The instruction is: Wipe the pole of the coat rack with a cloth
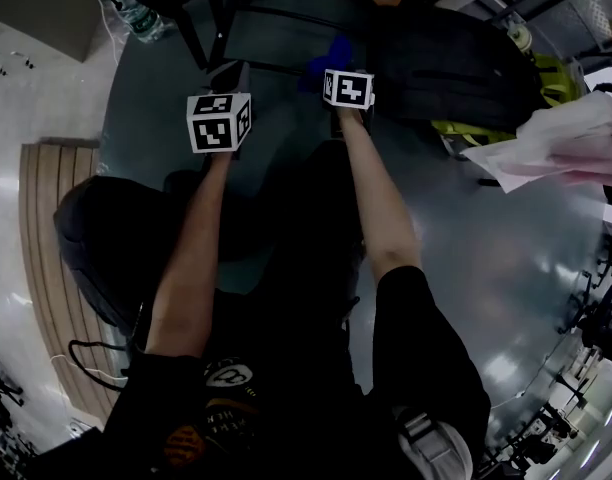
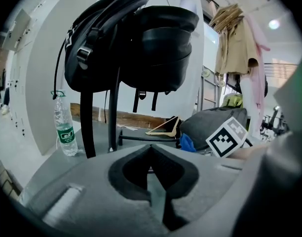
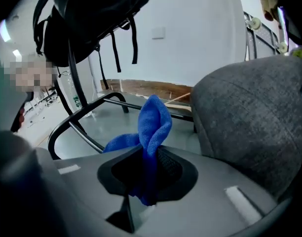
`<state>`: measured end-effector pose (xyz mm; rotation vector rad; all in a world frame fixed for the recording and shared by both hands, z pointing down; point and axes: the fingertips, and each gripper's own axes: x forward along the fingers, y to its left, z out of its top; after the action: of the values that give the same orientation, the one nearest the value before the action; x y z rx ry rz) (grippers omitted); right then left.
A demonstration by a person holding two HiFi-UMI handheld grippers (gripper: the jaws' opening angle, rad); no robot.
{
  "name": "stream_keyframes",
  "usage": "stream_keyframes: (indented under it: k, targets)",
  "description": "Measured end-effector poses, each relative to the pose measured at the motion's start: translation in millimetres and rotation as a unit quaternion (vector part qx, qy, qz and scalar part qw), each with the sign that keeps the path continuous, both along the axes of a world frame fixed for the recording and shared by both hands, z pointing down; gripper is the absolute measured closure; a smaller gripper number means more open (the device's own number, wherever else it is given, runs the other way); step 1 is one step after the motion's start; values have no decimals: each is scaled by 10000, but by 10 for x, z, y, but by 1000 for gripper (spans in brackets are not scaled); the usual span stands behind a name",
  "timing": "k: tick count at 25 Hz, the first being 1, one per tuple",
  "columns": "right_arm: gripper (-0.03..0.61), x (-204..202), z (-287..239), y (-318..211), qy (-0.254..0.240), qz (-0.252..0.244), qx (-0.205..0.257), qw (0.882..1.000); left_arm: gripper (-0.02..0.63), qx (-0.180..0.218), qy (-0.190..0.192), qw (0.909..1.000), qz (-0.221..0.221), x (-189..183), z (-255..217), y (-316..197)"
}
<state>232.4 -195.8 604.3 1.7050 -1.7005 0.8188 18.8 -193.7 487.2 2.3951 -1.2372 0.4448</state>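
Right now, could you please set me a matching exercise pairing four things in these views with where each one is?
1. blue cloth
2. water bottle
3. black backpack
4. wooden hanger

A. hanging on the coat rack
B. lying flat on the floor
C. clamped in the right gripper
D. standing upright on the floor

Pairs: 1-C, 2-D, 3-A, 4-B.

The hanging black backpack [image 2: 126, 38] hides the upper part of the coat rack's pole [image 2: 112, 117], the lower end of the blue cloth [image 3: 152, 125] is buried between the right gripper's [image 3: 147, 157] fingers [image 3: 169, 166], and the label print on the bottle [image 2: 65, 132] is too small to read.
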Motion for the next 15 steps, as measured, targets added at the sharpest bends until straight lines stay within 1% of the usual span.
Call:
stream_keyframes:
  k: [2, 3, 5, 7, 9, 11, 13, 15]
  targets:
    - [506, -246, -43, -85, 116, -377, 203, 9990, 609, 86, -87, 9999, -53, -11, -64, 6]
    - [508, -416, -66, -129, 114, -590, 296, 9978, 609, 120, -67, 9999, -90, -18, -104, 3]
    - [508, -753, -78, -222, 50, -849, 410, 9955, 609, 162, 10, 9997, -161, -49, -167, -13]
    - [508, -1068, -73, -334, -55, -1013, 474, 9937, 609, 109, 23, 9997, -201, -98, -158, -7]
    - [508, -1380, -74, -452, -193, -1212, 503, 9912, 609, -91, 24, 9997, -228, -152, -92, 19]
    - [508, -1752, -80, -555, -459, -1542, 524, 9856, 609, -220, 48, 9994, -245, -190, -68, 36]
    - [508, -2073, -90, -629, -659, -1837, 511, 9794, 610, -152, 23, 9995, -290, -241, -97, 20]
    - [508, -2252, -97, -674, -698, -1984, 531, 9762, 611, -109, 5, 9991, -411, -350, -108, -21]
